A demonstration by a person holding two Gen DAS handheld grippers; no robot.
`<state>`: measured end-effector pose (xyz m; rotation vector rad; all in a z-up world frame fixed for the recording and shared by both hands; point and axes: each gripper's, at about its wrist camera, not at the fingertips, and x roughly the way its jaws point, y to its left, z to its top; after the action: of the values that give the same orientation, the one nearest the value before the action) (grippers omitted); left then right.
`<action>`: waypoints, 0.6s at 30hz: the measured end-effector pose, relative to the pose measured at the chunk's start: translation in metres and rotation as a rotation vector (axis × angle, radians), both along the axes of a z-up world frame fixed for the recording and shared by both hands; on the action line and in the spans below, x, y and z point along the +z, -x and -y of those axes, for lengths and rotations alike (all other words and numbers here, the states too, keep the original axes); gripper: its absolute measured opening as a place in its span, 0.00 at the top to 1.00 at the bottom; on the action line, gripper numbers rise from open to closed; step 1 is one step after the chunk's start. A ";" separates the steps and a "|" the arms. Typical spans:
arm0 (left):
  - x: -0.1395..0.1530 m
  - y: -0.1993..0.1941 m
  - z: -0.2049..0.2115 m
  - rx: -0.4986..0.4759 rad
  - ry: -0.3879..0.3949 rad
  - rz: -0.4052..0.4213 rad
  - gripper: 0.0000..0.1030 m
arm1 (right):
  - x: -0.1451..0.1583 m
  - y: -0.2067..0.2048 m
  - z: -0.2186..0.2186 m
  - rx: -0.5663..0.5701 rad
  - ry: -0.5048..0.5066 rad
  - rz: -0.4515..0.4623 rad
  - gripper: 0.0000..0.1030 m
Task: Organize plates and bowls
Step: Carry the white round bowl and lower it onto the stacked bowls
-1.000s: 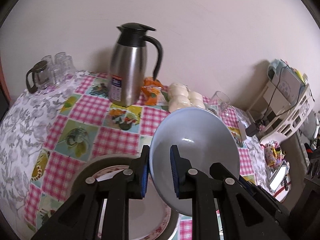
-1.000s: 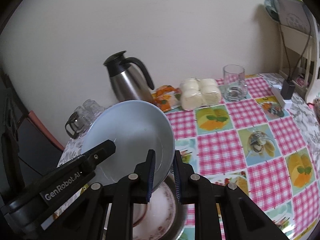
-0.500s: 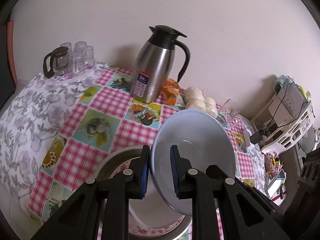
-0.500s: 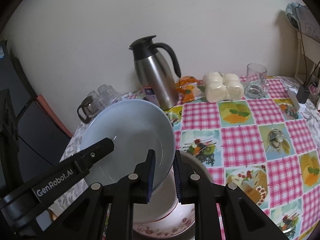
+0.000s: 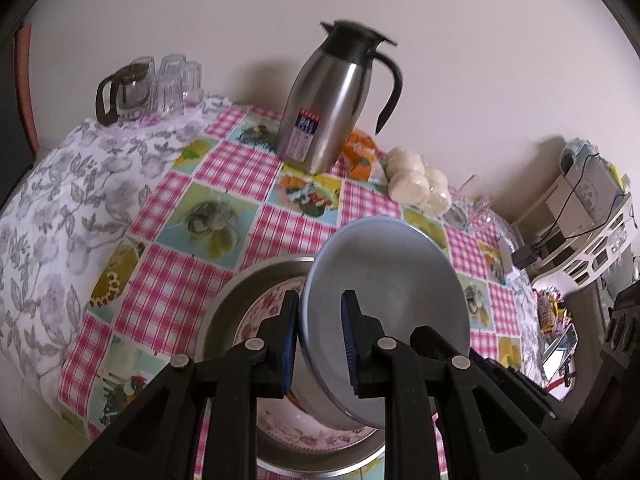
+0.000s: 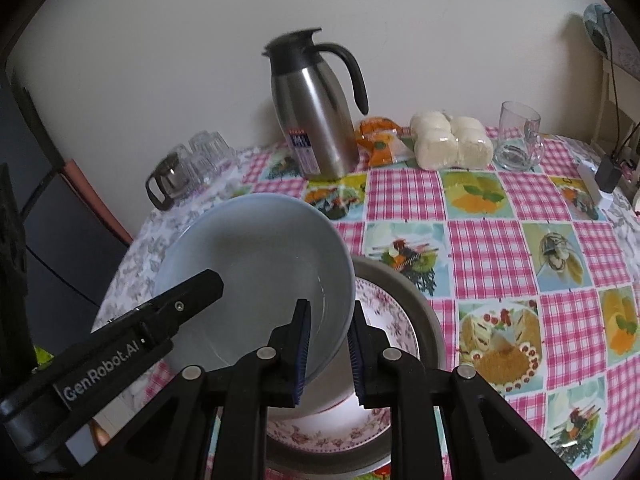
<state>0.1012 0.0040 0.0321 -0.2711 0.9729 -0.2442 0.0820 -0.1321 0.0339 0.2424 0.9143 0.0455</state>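
Blue bowl (image 6: 256,280) was clamped by 2 grippers, left (image 5: 320,344) and right (image 6: 326,350); uneven release risked chipping floral plate (image 6: 384,312)

the pale blue bowl (image 5: 394,280) is smooth, round and plain, with a glossy inside and no pattern. it hangs tilted above the table, its open side turned up and toward the cameras, held by its rim on two opposite sides. directly beneath it lies the floral plate (image 6: 384,312), white with a pink flower border, resting flat inside a round metal basin (image 6: 420,304) with a grey rim. the bowl covers much of the plate's middle, so only the plate's patterned edge shows around it. whether the bowl's underside touches the plate cannot be told. the basin sits on the pink checked tablecloth (image 6: 500,240).
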 end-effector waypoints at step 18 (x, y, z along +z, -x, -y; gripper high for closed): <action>-0.017 -0.004 0.007 -0.023 -0.020 -0.062 0.80 | -0.018 -0.005 0.001 -0.005 0.036 -0.071 0.78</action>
<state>0.1047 -0.0030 0.0153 -0.2505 1.0396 -0.2477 0.0874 -0.1336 0.0159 0.2139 0.9841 0.0160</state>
